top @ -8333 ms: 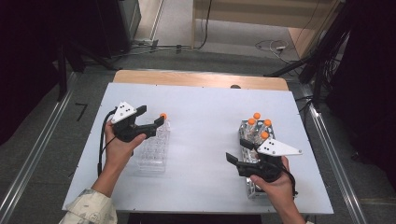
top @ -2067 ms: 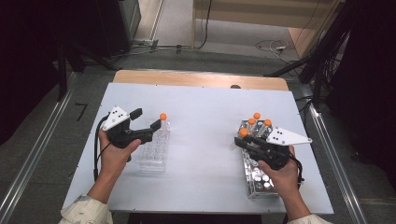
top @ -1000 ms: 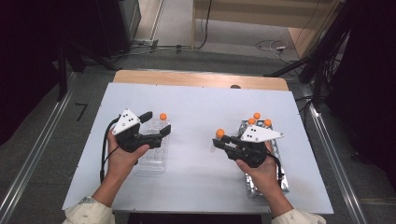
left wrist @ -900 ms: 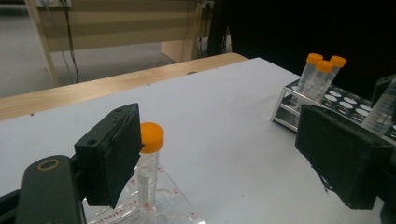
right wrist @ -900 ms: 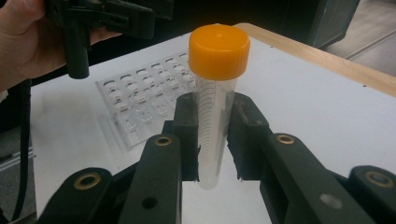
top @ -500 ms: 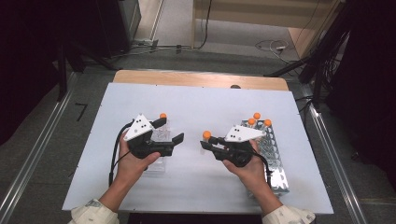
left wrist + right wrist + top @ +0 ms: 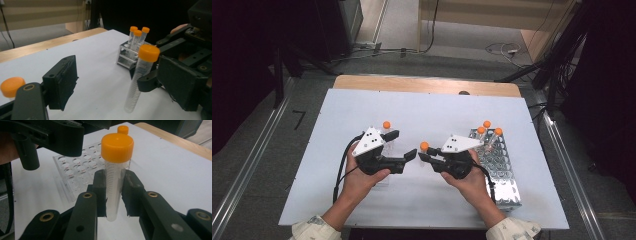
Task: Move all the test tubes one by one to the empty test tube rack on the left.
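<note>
Now we see right gripper (image 7: 426, 156) pinching tube (image 7: 115, 172), carried from metal rack (image 7: 504, 172) toward spread left gripper (image 7: 406, 148); handover pending.

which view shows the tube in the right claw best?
Right gripper view: the tube stands upright and close, the pads of the right claw pressing on its clear body below the orange cap. The left gripper view shows its full length from the side. The high view gives little more than the cap.
</note>
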Available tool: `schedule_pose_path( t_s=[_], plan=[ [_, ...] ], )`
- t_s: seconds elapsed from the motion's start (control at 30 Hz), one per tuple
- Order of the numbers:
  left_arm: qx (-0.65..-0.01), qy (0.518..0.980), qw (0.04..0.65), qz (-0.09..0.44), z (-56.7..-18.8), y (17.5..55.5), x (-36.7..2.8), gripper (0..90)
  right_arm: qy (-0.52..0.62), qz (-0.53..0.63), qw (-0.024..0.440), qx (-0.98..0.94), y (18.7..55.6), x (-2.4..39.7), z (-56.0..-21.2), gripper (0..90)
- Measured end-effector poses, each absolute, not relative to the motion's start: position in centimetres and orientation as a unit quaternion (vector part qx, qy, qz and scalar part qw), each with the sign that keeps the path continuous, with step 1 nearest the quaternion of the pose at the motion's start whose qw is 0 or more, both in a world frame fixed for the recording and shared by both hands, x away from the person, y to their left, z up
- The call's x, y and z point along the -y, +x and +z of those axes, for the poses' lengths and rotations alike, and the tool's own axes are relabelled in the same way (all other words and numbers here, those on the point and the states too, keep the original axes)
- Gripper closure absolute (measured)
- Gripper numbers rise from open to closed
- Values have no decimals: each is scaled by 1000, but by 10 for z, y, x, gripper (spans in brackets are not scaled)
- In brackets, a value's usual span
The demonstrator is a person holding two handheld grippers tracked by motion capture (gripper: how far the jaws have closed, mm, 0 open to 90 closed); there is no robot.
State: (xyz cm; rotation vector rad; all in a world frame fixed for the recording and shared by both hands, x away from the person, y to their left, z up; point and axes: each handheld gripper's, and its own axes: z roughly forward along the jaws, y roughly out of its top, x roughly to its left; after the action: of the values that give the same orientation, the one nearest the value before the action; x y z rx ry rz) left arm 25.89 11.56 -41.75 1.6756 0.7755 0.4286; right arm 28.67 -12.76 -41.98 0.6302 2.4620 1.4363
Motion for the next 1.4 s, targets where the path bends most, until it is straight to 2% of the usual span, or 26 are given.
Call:
schedule_pose_path(
  t_s=[0.63, 0.77, 1.03, 1.2, 1.4],
  plan=[
    [-307, 724, 597, 157, -421, 254, -101, 433, 201, 485, 100, -846, 283, 117, -423, 724],
    [-301, 727, 599, 151, -422, 254, -99, 531, 199, 484, 97, -847, 283, 116, -424, 724],
    [-295, 733, 594, 153, -423, 254, -98, 640, 196, 484, 94, -848, 281, 115, -424, 725],
    [-293, 735, 592, 151, -424, 254, -98, 691, 196, 483, 95, -848, 282, 115, -425, 724],
    [-292, 736, 592, 149, -423, 255, -99, 700, 197, 484, 92, -847, 281, 115, -425, 723]
  ],
)
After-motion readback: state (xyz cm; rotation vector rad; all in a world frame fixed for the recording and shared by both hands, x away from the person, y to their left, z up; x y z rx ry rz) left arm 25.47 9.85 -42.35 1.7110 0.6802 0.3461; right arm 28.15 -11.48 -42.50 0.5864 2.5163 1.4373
